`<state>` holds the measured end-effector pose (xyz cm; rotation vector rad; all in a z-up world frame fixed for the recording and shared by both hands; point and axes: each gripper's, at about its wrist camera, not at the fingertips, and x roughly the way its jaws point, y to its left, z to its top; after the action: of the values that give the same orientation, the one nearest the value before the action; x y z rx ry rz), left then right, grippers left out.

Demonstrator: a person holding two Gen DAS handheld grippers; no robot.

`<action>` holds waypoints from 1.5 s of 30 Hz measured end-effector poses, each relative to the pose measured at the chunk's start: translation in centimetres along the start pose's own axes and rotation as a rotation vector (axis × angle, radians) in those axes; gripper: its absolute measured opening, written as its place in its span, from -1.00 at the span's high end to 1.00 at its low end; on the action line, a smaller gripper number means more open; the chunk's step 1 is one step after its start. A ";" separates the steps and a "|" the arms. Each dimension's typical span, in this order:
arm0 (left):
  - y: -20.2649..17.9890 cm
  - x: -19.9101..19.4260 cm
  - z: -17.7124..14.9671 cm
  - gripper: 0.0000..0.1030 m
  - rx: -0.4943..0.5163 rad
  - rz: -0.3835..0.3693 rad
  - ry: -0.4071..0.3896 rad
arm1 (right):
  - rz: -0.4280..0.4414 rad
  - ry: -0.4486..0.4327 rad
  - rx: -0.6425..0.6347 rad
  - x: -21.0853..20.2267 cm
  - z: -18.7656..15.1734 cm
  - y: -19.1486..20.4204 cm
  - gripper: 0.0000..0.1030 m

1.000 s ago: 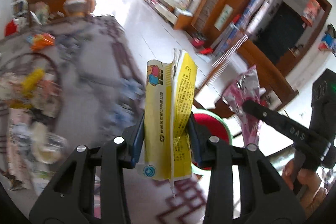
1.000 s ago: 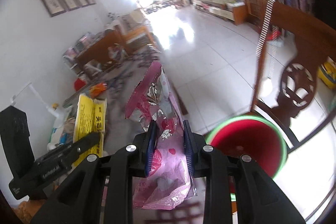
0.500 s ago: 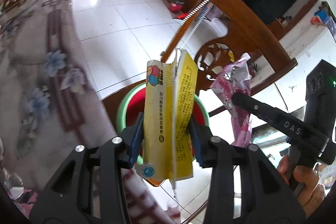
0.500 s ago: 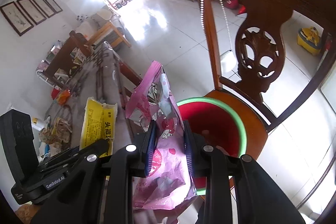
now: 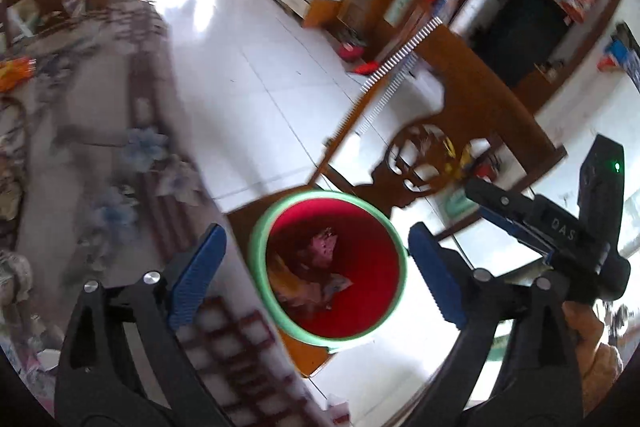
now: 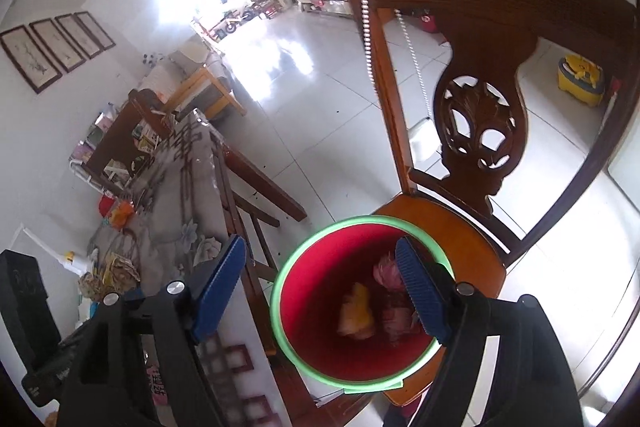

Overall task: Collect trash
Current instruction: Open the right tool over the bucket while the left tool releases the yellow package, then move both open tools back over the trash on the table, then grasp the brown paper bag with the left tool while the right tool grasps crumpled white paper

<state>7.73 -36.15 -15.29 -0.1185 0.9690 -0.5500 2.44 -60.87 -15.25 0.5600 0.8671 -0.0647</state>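
A red bucket with a green rim (image 5: pixel 256 251) (image 6: pixel 280 291) stands on a wooden chair seat (image 6: pixel 452 227). Inside it lie a yellow packet (image 6: pixel 356 311) (image 5: pixel 288 283) and a pink foil wrapper (image 6: pixel 386 271) (image 5: pixel 324 243). My left gripper (image 5: pixel 316 271) hovers above the bucket's mouth, its jaws opening and nothing between the blue pads. My right gripper (image 6: pixel 320 291) also hangs over the bucket, jaws opening and empty. In the left wrist view the right gripper (image 5: pixel 480 203) appears at the right, held by a hand (image 5: pixel 592 327).
A table with a flowered cloth (image 5: pixel 100 147) (image 6: pixel 176 195) runs along the left, right beside the chair. More wrappers (image 6: pixel 112 267) and an orange packet (image 6: pixel 122 213) lie on it. The carved chair back (image 6: pixel 480 115) rises behind the bucket. White tiled floor (image 5: pixel 248 75) lies beyond.
Both grippers swung from the table to above the bucket, then opened. The yellow packet left the left jaws and the pink wrapper left the right jaws. Both now lie in the bucket.
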 end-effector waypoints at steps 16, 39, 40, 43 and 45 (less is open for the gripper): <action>15.2 -10.4 -2.9 -0.75 -0.171 0.274 -0.100 | 0.092 0.059 -0.182 2.9 -2.8 12.2 -0.55; 37.2 -18.2 -12.6 -0.75 0.035 0.297 0.195 | 0.163 0.148 -0.354 7.3 -13.2 34.1 -0.55; 37.3 -17.7 -13.0 -0.75 0.091 0.281 0.234 | 0.162 0.149 -0.355 7.4 -13.4 34.4 -0.55; 37.5 -16.4 -13.6 -0.75 0.173 0.254 0.302 | 0.153 0.155 -0.355 7.7 -14.0 35.6 -0.55; 37.6 -15.8 -13.8 -0.75 0.203 0.243 0.319 | 0.154 0.165 -0.350 7.9 -14.3 36.2 -0.55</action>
<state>4.30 5.93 -23.91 0.2733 1.2113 -0.4463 7.58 -21.56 -12.49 0.3040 0.9670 0.2721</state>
